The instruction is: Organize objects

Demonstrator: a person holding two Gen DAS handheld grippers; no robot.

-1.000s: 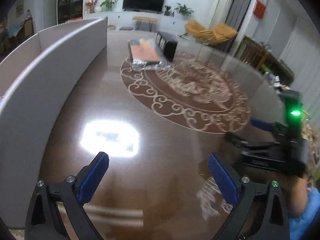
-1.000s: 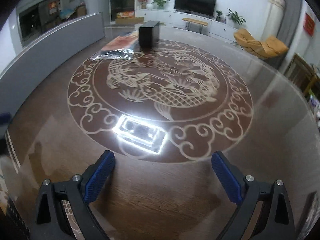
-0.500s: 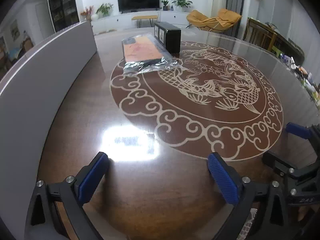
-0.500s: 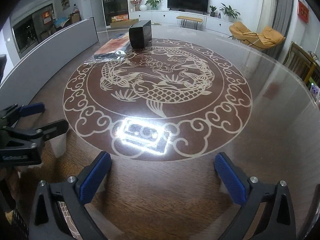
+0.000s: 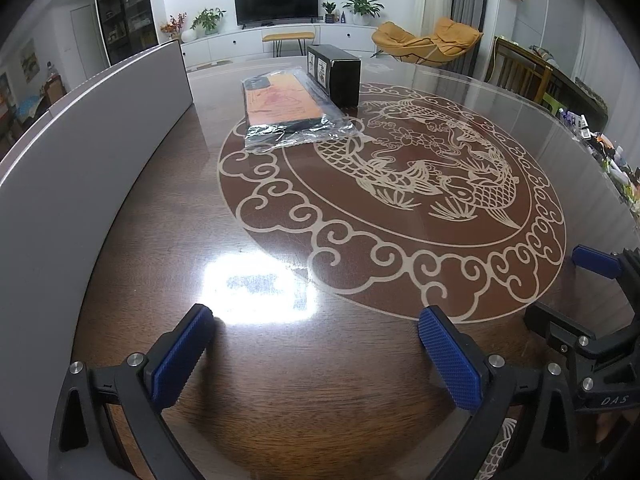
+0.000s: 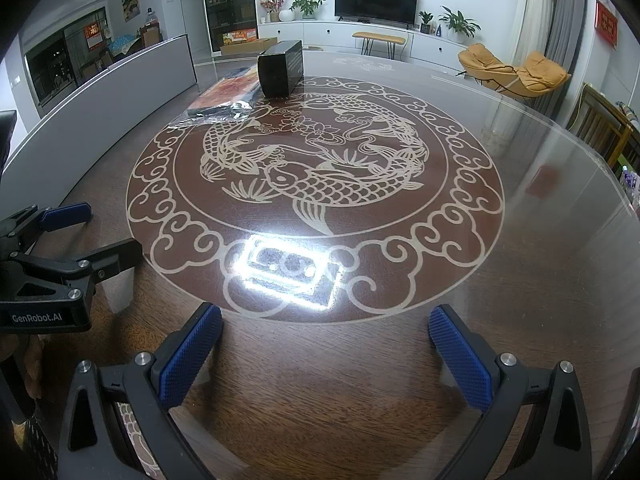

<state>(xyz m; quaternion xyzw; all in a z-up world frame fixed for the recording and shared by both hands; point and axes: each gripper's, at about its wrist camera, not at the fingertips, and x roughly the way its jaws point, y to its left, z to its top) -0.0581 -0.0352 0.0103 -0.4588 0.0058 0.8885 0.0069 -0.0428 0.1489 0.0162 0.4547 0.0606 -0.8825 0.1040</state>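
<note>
A black box (image 5: 334, 74) stands at the far side of the round table, and a flat orange package in clear plastic wrap (image 5: 284, 108) lies against its left side. The right wrist view shows the same black box (image 6: 280, 68) and wrapped package (image 6: 224, 96). My left gripper (image 5: 316, 316) is open over the near table edge, with nothing between its blue pads. My right gripper (image 6: 326, 314) is open too and holds nothing. Both are far from the objects. Each shows in the other's view: right gripper (image 5: 560, 286), left gripper (image 6: 110, 228).
The glass-topped wooden table (image 5: 280, 380) bears a koi and cloud pattern (image 6: 312, 176). A curved grey panel (image 5: 92, 152) runs along its left side. Small clutter (image 5: 608, 156) sits at the far right rim. Chairs, a TV cabinet and plants stand beyond.
The left wrist view has swung from the grey panel toward the table centre. The left gripper has come into the right wrist view. Both grippers have stayed open.
</note>
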